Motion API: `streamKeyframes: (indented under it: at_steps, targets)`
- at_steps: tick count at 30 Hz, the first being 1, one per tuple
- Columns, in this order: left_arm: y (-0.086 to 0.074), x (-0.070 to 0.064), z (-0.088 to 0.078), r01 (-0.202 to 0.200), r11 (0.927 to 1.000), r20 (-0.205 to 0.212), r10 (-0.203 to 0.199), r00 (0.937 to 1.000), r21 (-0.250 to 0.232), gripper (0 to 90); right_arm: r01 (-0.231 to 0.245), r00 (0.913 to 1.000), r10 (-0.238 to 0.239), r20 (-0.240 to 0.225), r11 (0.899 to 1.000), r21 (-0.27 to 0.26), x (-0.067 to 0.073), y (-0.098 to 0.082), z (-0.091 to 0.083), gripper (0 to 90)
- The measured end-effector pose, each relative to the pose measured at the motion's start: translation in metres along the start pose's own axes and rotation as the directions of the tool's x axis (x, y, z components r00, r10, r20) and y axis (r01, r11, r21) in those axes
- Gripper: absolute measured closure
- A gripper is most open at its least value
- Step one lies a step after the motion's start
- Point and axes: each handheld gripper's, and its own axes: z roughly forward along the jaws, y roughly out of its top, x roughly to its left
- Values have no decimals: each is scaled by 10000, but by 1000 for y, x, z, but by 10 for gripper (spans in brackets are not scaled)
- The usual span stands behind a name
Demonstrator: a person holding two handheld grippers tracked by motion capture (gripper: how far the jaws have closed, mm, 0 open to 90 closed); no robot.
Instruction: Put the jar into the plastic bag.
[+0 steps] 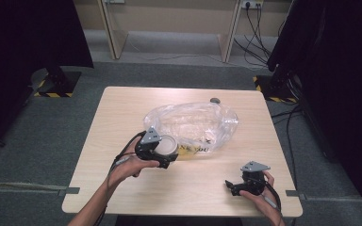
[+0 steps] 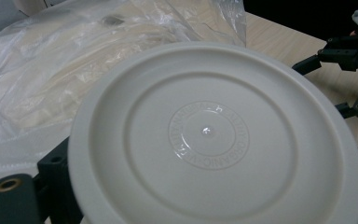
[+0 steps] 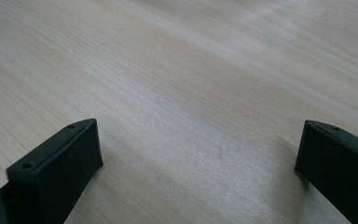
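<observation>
Smooth cream plastic disc, crinkled clear bag

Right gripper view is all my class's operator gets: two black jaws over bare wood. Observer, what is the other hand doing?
Observer: The left gripper holds a round white container, its flat end toward that gripper's camera.
Operator: Where on the table?
Observer: Left of centre, at the near edge of a crumpled clear plastic bag.
Operator: And my gripper?
Observer: The right gripper is near the table's front right corner, jaws apart, nothing between them.
Operator: Anything else out there?
Observer: A small dark round object lies beyond the bag, near the far edge.
</observation>
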Motion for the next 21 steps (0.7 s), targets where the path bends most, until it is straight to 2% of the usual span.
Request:
streamKeyframes:
  at_steps: [9,14,21]
  targets:
    - [17,-3,10,-177,9998,117,176,9998,89,96,-6,10000,6,0,10000,1,0,0,0,2]
    - [27,-3,17,56,10000,404,-56,9992,-8,96,-7,10000,7,0,10000,0,0,0,0,2]
    - [41,-2,26,-51,9999,377,47,9993,109,97,-19,10000,19,-4,10000,7,0,0,0,2]
